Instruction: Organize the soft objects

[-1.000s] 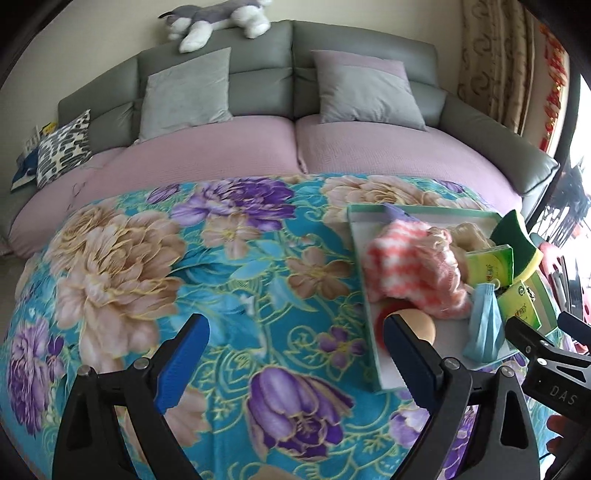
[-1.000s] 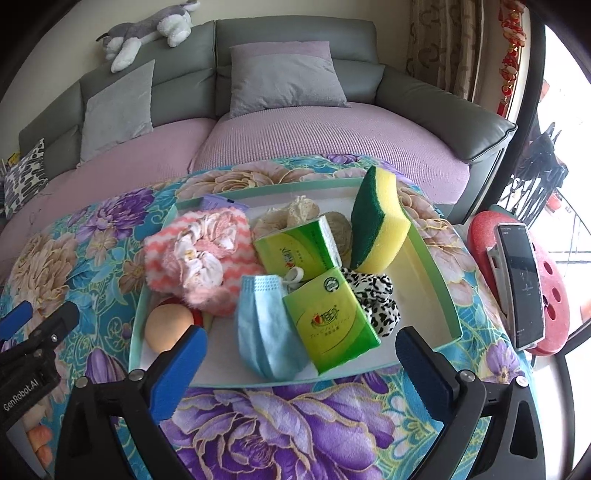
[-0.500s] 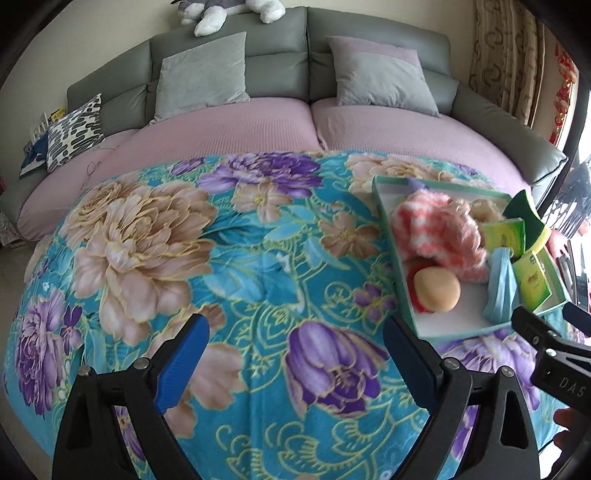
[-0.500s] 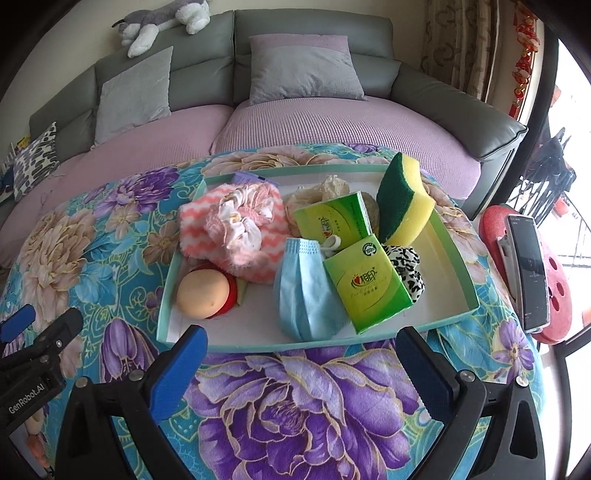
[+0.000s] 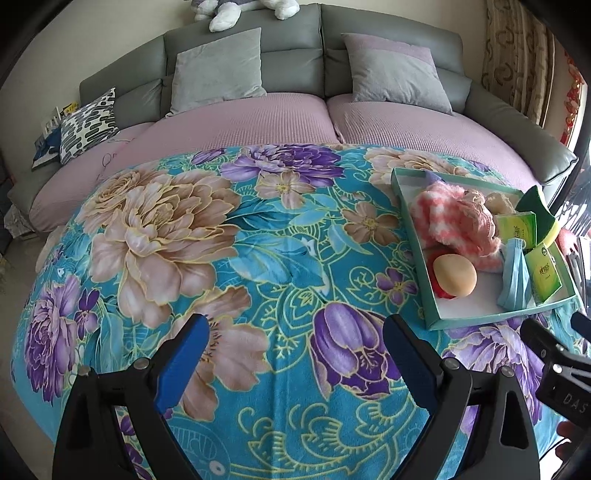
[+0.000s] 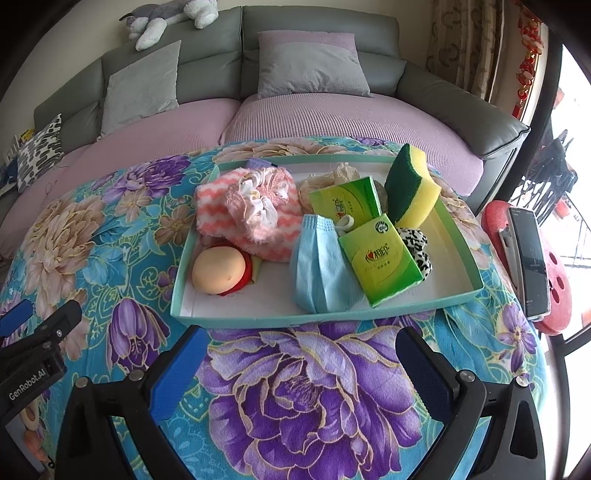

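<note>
A teal-rimmed tray [image 6: 325, 316] [image 5: 491, 319] sits on a floral blanket. It holds a pink-and-white cloth [image 6: 255, 206] [image 5: 454, 221], a peach squishy ball [image 6: 218, 271] [image 5: 455, 275], a blue face mask [image 6: 321, 266] [image 5: 515, 277], two green tissue packs [image 6: 380, 262] [image 6: 345, 199], a green-yellow sponge [image 6: 412, 184] and a black-and-white spotted item [image 6: 417, 243]. My right gripper [image 6: 303, 369] is open and empty, just in front of the tray's near rim. My left gripper [image 5: 295, 358] is open and empty over bare blanket, left of the tray.
The floral blanket [image 5: 221, 258] covers the table. A grey-and-pink sofa [image 5: 295, 110] with cushions stands behind, with a plush toy [image 6: 166, 14] on its back. A red stool [image 6: 554, 295] with a phone [image 6: 528, 254] stands right of the table.
Both grippers have drawn back and up from the tray, so it looks smaller and farther. The tray's objects have not moved. Both jaws stay open.
</note>
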A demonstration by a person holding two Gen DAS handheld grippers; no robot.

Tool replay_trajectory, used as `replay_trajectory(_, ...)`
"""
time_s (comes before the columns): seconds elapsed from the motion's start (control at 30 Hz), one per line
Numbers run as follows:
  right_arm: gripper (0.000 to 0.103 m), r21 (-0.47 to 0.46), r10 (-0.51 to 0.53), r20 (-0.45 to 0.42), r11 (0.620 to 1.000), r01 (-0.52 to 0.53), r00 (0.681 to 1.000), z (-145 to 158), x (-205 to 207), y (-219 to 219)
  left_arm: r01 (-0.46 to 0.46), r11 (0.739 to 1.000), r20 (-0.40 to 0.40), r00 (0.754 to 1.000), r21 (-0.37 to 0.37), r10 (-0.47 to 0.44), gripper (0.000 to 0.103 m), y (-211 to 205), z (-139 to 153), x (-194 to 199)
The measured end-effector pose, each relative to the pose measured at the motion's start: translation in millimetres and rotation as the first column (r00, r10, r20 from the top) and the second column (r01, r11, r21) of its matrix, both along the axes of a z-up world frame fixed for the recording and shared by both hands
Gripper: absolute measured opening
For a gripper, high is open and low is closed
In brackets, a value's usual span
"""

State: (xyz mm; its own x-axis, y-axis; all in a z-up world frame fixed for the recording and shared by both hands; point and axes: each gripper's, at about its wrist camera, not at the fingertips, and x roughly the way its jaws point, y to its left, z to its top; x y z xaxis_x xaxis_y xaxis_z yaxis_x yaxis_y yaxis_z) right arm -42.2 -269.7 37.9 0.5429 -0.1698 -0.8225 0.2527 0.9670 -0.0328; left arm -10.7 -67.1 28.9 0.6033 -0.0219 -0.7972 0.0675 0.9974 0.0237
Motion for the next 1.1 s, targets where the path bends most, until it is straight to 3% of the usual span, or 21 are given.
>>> replay_trajectory(1.1,0.103,0.026,-0.015,-0.015,1.000,0.015,1.000,-11,0,-7,-0.030,0.999,-0.005,1.000,0.025,0.030,0.095,4,-12,1)
